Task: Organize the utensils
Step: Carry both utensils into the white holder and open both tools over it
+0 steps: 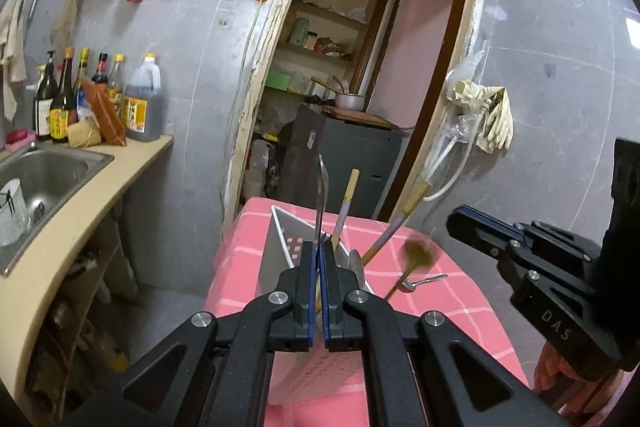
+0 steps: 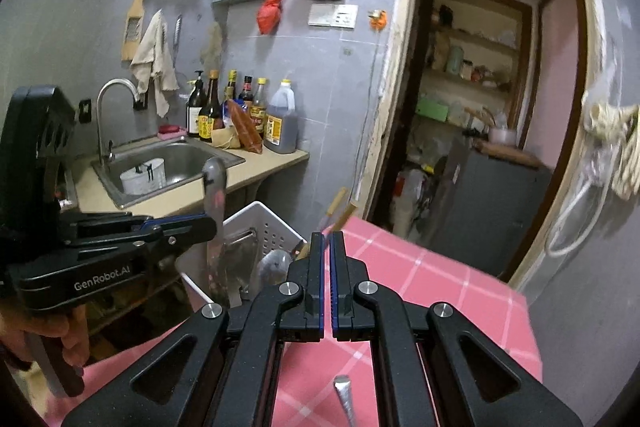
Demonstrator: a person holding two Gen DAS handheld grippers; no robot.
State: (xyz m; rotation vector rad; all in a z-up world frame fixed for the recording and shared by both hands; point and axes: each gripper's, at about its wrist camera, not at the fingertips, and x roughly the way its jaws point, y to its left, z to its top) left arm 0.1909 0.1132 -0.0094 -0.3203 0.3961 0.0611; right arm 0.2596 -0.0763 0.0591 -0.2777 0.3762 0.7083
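My left gripper (image 1: pixel 319 246) is shut on a metal spoon (image 1: pixel 322 187) that stands upright, bowl up, over a white slotted utensil basket (image 1: pixel 276 247). In the right wrist view the same spoon (image 2: pixel 215 175) reaches down into the basket (image 2: pixel 264 223) from the left gripper (image 2: pixel 211 223). Wooden-handled utensils (image 1: pixel 347 203) and another spoon lean inside the basket. My right gripper (image 2: pixel 327 241) is shut with nothing between its fingers; it hovers to the right of the basket (image 1: pixel 456 221). A blurred wooden spoon (image 1: pixel 418 255) and a small metal spoon (image 1: pixel 424 281) are on the pink cloth.
The basket sits on a table with a pink checked cloth (image 2: pixel 432 279). A counter with a steel sink (image 2: pixel 180 163) and sauce bottles (image 2: pixel 244 111) stands to the left. An open doorway (image 1: pixel 360 87) lies behind. A metal handle (image 2: pixel 345 397) lies under my right gripper.
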